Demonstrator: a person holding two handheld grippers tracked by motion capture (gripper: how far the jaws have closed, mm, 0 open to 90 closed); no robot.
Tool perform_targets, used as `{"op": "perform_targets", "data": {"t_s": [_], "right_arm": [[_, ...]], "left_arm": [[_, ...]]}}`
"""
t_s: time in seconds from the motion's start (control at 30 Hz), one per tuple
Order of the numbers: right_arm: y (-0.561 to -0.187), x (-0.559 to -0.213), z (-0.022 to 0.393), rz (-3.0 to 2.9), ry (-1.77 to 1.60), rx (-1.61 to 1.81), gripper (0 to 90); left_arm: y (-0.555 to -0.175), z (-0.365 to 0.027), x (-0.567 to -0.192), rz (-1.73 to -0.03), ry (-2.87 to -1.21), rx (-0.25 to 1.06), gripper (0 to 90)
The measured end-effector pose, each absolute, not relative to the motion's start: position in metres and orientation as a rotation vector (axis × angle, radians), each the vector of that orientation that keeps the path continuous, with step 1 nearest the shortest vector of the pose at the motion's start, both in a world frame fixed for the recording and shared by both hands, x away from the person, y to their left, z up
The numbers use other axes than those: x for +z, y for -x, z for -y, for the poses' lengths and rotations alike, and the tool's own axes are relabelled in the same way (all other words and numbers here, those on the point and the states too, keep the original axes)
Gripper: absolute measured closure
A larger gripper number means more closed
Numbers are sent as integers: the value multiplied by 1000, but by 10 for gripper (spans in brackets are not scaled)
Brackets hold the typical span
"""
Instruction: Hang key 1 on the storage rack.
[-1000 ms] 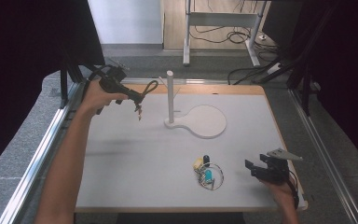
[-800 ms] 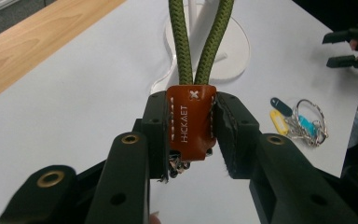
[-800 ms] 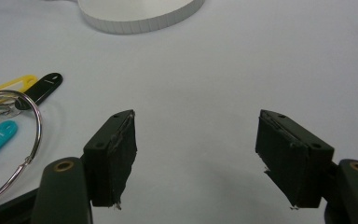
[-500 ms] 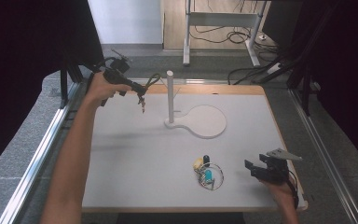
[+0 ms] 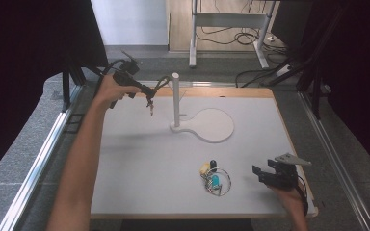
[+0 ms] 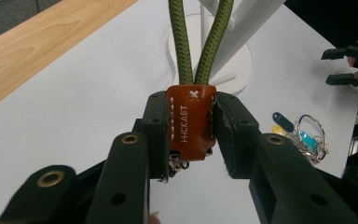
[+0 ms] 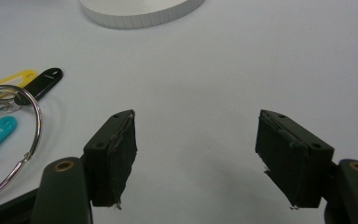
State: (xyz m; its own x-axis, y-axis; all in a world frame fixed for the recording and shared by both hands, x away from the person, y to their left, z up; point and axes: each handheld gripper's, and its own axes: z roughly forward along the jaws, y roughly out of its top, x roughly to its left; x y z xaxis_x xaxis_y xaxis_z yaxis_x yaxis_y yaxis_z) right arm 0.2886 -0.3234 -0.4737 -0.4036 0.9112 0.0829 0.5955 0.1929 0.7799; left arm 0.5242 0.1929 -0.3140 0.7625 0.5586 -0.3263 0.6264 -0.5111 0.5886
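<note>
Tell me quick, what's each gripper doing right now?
Left gripper: closed on the orange leather tab of the green cord loop.
Right gripper: open, holding nothing.

the orange leather tab (image 6: pixel 190 122) reads "hickaet", with a stitched cross above.

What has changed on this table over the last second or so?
The left gripper, still clamped on the brown leather tab of the green cord loop, has carried it away from the person and closer to the white post. The right gripper stayed put with fingers open, and the key ring with coloured tags lies where it was.
</note>
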Motion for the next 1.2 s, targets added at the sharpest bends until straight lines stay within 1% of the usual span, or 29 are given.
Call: {"op": "perform_targets", "data": {"t_s": [0.47, 0.67, 0.77, 0.8, 0.87, 0.97, 1.07, 1.2], "right_arm": [[-289, -475, 321, -2086, -1407, 1063, 291], [-289, -476, 320, -2092, -1404, 1057, 291], [-289, -475, 320, -2081, -1403, 1061, 293], [-289, -475, 320, -2081, -1401, 1061, 293], [-289, -475, 319, -2083, -1392, 1059, 293], [-289, -475, 319, -2083, -1392, 1060, 292], [-288, -474, 319, -2071, -1384, 1064, 297], [-286, -471, 318, -2060, -1362, 1071, 300]], "left_arm": [[-525, -184, -334, -879, -2252, -167, 671], [-523, -179, -340, -864, -2260, -154, 669], [-521, -176, -341, -872, -2266, -126, 662], [-520, -176, -341, -877, -2277, -104, 654], [-517, -175, -342, -882, -2277, -72, 595], [-511, -175, -341, -877, -2276, -27, 542], [-501, -177, -338, -873, -2267, 20, 502], [-483, -179, -334, -850, -2256, 79, 473]]}}
